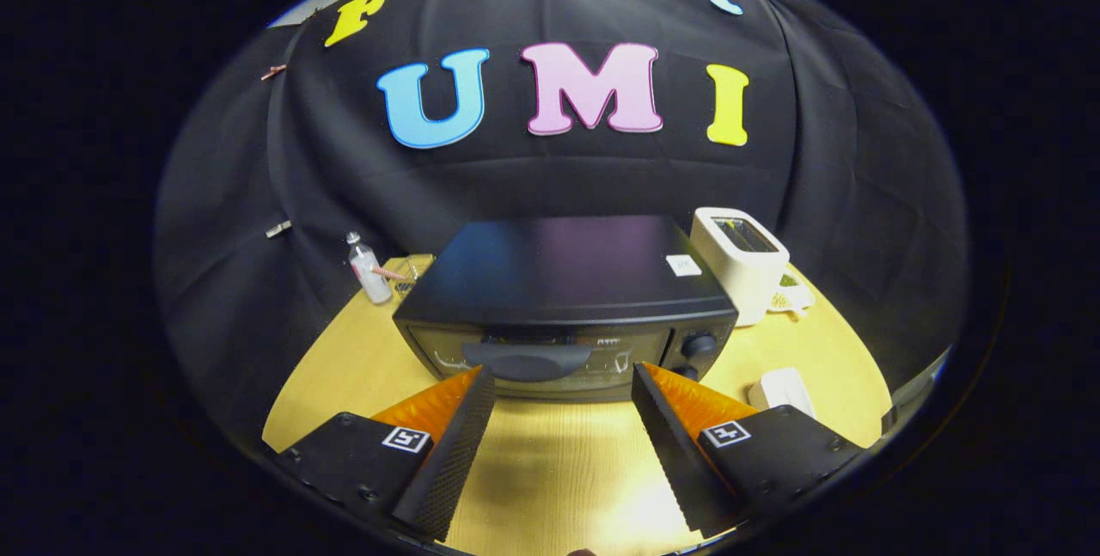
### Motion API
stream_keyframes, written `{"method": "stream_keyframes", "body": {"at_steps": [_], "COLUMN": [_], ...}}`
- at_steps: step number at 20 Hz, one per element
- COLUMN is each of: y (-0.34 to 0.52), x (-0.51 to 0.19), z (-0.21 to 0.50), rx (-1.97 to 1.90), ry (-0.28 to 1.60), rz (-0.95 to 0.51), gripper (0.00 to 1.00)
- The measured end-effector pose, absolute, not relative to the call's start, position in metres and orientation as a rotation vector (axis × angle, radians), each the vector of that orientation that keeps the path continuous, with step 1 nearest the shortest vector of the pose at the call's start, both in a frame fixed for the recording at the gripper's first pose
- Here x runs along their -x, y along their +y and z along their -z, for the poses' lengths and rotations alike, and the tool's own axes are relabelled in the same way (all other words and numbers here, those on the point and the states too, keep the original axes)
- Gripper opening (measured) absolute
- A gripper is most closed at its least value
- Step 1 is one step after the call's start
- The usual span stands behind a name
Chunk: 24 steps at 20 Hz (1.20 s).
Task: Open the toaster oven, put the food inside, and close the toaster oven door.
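A black toaster oven (563, 281) stands on the wooden table (550, 470), just ahead of my fingers. Its glass door is shut, with a dark handle (526, 360) at the top of the door and two knobs (698, 346) on its right side. My gripper (563, 380) is open, nothing between its fingers, the tips spread in front of the door's lower part, a little short of it. A small white piece, possibly the food (780, 390), lies on the table beyond the right finger.
A white pop-up toaster (741, 264) stands to the right of the oven, with something pale and green (791, 294) beside it. A small white bottle (368, 268) and a shallow tray (414, 268) sit behind the oven's left corner. Black cloth walls close the booth.
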State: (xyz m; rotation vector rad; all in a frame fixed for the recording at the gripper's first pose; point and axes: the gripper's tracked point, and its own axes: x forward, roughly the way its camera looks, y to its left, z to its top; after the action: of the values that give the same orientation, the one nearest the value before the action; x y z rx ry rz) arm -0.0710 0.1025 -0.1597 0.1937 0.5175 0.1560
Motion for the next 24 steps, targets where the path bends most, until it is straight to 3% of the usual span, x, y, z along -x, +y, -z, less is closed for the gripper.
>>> {"method": "stream_keyframes", "body": {"at_steps": [14,19,24], "y": [0.013,-0.012,-0.023], "x": [0.057,0.057,0.059], "z": [-0.042,-0.079,-0.073], "rx": [-0.114,-0.133,-0.119], "ry": [0.081,-0.002,0.0], "rz": [-0.104,-0.102,-0.108], "gripper": [0.98,0.98,0.98]}}
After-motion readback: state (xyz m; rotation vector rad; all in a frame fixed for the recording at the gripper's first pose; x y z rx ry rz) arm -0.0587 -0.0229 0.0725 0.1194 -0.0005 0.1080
